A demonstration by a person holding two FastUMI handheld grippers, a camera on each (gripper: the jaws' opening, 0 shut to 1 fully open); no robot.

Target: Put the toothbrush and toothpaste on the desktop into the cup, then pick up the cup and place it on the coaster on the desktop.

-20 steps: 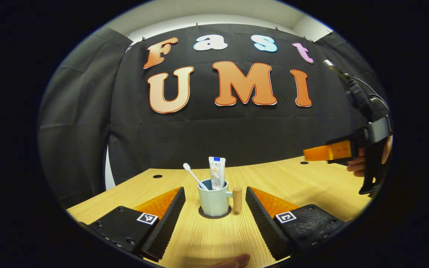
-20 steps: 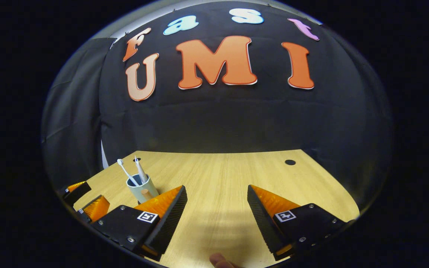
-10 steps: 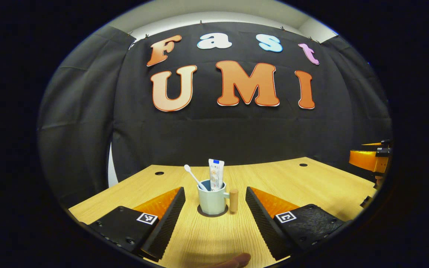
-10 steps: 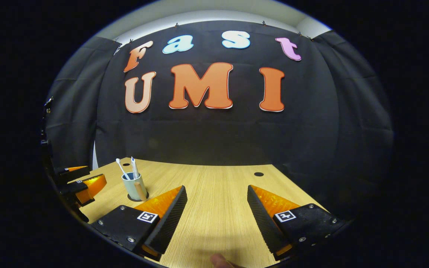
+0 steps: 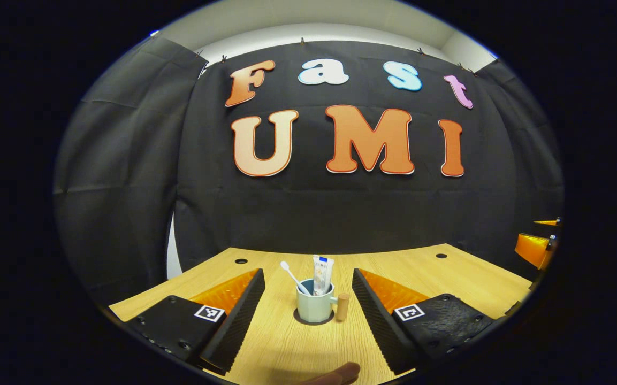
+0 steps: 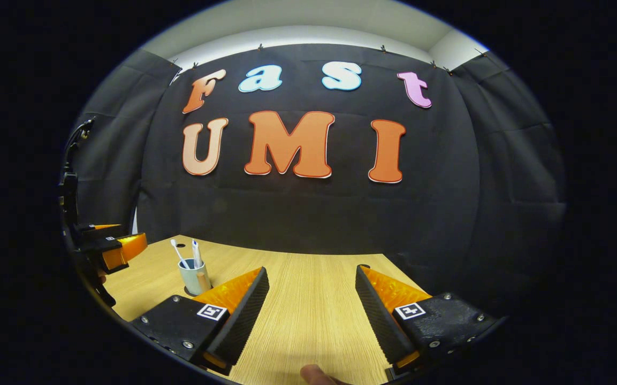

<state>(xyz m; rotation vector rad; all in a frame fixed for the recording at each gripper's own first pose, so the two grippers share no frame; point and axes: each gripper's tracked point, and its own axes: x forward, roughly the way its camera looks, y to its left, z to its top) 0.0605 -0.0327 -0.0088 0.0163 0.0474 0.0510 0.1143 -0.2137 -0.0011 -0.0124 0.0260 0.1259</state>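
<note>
I judge the job done: the cup (image 5: pixel 313 308) sits on the coaster (image 5: pixel 313 321) at my left gripper's (image 5: pixel 308 305) twelve o'clock, toothbrush (image 5: pixel 290 272) and toothpaste (image 5: pixel 322 274) inside. Both left and right gripper (image 6: pixel 311 305) stand apart, empty. Next I only need to clear the table (image 5: pixel 447 275).

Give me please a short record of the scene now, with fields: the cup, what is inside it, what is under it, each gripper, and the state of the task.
cup: a mug with a wooden handle, upright on the table
inside: toothbrush and toothpaste, both standing up above the rim
under: dark round coaster
left gripper: open, the cup ahead between its fingers, untouched
right gripper: open, holding nothing, bare table ahead, cup off to its left
task state: looks complete
</note>
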